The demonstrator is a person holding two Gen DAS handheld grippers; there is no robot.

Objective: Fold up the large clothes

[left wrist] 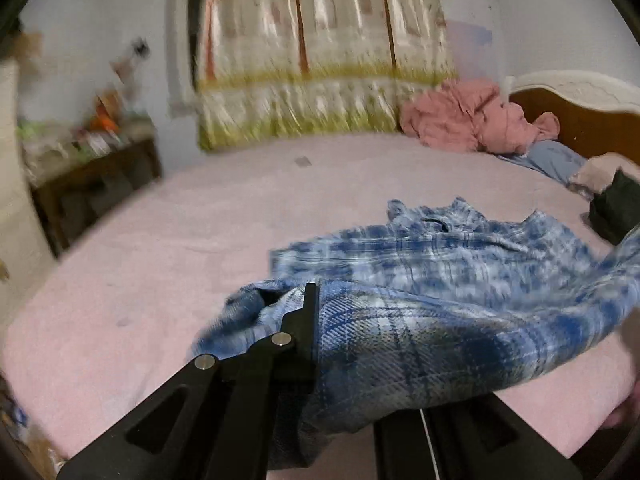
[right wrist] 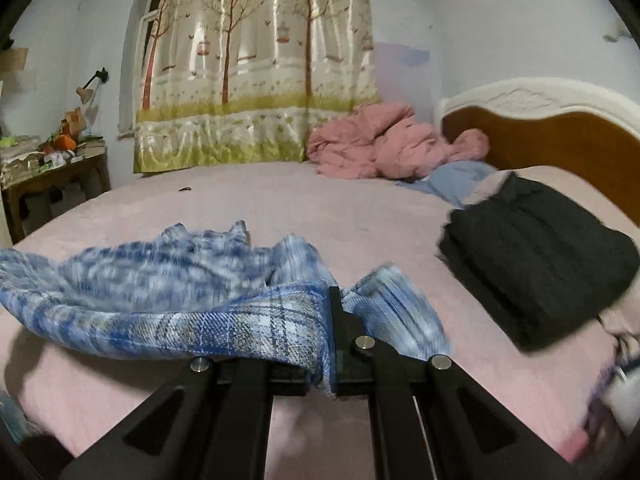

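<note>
Now plaid shirt (left wrist: pixel 420 280) pinched between both grippers' fingers (right wrist: pixel 335 312).

No readable text, label, brand, number or sign in either view. Curtain (right wrist: pixel 256 64) print shows trees and birdcages only, no lettering. Clutter on side bench (right wrist: pixel 52 152) too small and blurred to read. Plaid shirt (right wrist: pixel 168 304) shows no tag or logo.
</note>
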